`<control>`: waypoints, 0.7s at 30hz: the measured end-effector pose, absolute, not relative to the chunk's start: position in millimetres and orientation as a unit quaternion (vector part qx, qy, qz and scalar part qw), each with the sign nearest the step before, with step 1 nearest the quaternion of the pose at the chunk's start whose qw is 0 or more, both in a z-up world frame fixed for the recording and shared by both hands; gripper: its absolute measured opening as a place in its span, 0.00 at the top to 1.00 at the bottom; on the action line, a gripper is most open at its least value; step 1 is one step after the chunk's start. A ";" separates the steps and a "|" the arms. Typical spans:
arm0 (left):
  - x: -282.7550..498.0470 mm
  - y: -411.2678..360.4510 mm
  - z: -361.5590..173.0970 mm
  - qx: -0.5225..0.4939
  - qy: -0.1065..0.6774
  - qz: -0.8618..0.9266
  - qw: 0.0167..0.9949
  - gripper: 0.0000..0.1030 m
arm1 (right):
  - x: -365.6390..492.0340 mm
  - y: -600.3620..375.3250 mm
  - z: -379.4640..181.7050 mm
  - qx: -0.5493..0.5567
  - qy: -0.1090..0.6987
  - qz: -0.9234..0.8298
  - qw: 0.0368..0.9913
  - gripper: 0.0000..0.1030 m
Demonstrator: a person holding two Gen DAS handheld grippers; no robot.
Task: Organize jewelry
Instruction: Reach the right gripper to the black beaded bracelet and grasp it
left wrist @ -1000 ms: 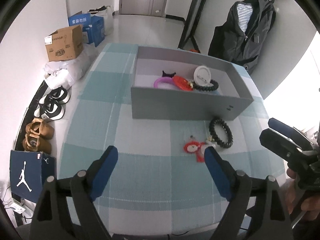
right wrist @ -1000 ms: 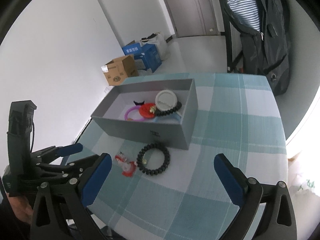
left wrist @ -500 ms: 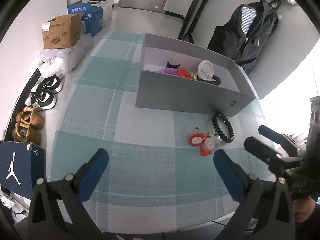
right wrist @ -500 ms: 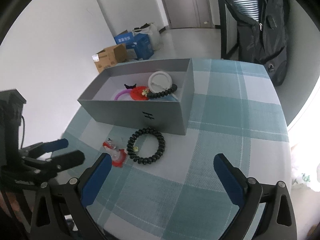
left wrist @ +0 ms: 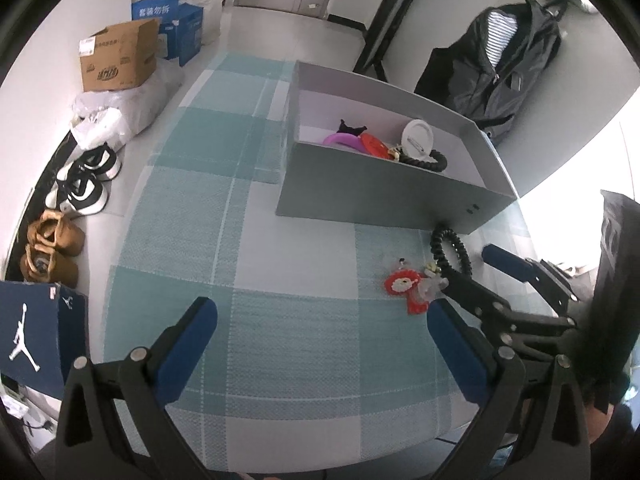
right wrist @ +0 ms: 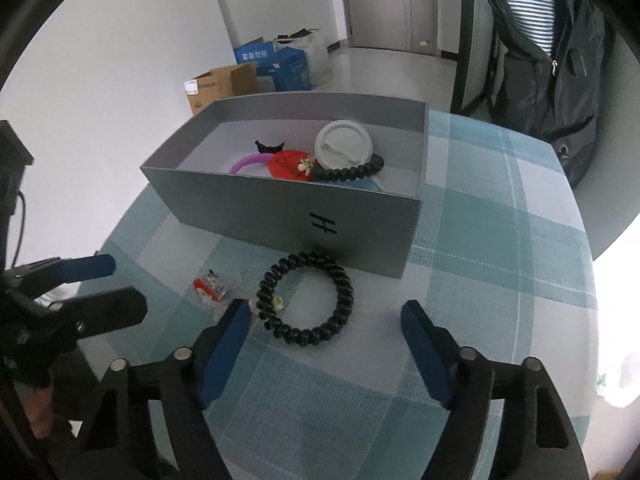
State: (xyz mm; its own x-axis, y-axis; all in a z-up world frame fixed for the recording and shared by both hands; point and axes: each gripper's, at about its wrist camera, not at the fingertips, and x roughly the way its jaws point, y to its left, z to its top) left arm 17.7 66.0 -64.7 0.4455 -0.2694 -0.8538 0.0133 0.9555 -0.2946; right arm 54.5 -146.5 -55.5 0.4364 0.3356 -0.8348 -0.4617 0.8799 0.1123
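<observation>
A grey box (left wrist: 384,196) (right wrist: 256,204) stands on the checked tablecloth and holds a purple ring, a red disc, a white round badge (right wrist: 343,144) and a black bead bracelet. In front of it lie a black spiral bracelet (right wrist: 306,298) (left wrist: 450,250) and a red charm (left wrist: 404,286) (right wrist: 206,286). My right gripper (right wrist: 326,320) is open, low over the black spiral bracelet, its fingers either side of it. My left gripper (left wrist: 320,320) is open and empty over the cloth, left of the charm.
The table's front and right edges are close. On the floor to the left are cardboard boxes (left wrist: 118,58), several shoes (left wrist: 86,178) and a blue shoebox (left wrist: 38,334). A dark jacket (left wrist: 508,64) hangs at the back right.
My right gripper has moved forward and down over the black spiral bracelet, and its fingers have narrowed. My left gripper has shifted a little nearer the charm.
</observation>
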 end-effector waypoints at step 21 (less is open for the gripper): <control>20.4 56.1 -72.2 -0.095 0.542 -0.098 0.829 0.01 | 45.9 -133.0 -45.4 -0.095 0.452 0.257 0.849 0.76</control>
